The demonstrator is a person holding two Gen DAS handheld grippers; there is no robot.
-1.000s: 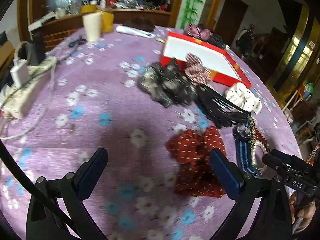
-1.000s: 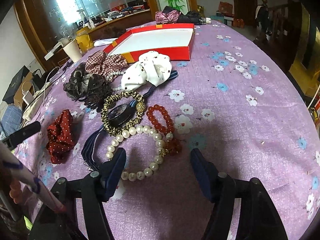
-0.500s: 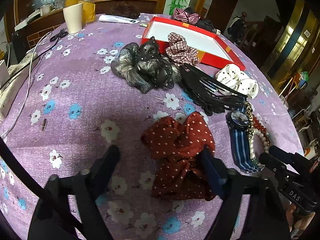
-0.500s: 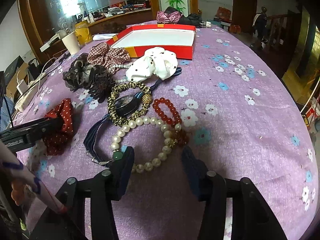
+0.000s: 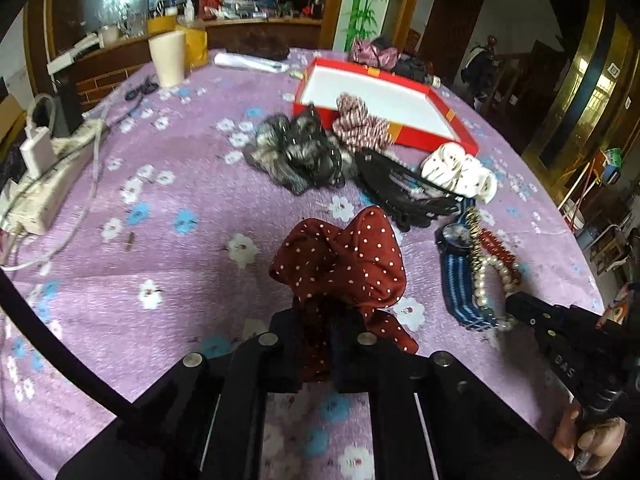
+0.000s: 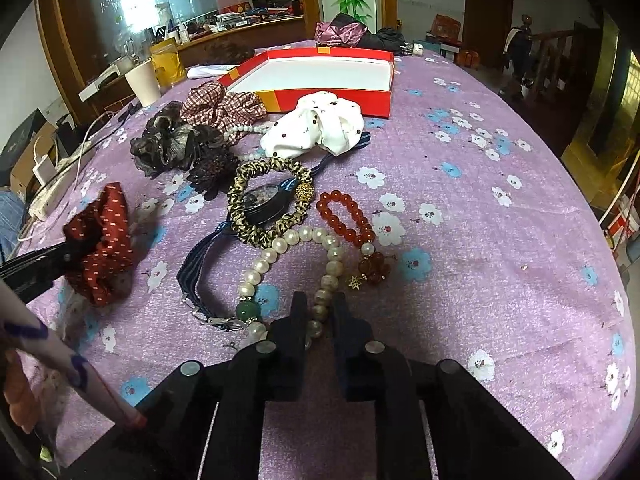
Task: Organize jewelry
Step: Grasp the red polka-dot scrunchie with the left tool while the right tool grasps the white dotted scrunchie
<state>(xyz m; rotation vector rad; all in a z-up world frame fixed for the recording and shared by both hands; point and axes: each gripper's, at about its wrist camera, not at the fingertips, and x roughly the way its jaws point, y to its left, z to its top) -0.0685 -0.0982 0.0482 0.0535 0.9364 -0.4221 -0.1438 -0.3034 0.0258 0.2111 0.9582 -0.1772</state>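
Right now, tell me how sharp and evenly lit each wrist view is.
Left wrist view: motion smear across the tablecloth and grey scrunchie; the red dotted scrunchie stays fairly crisp; the window behind blows out. Right wrist view: sharper, the pearl necklace and red box are clear; glare on the glass behind; fisheye bends the table edge in both.

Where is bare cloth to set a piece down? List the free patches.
Free: the wide stretch right of the red bead bracelet and pearl necklace, and the patch between the power strip and red dotted scrunchie. Crowded: the pile in front of the red box.
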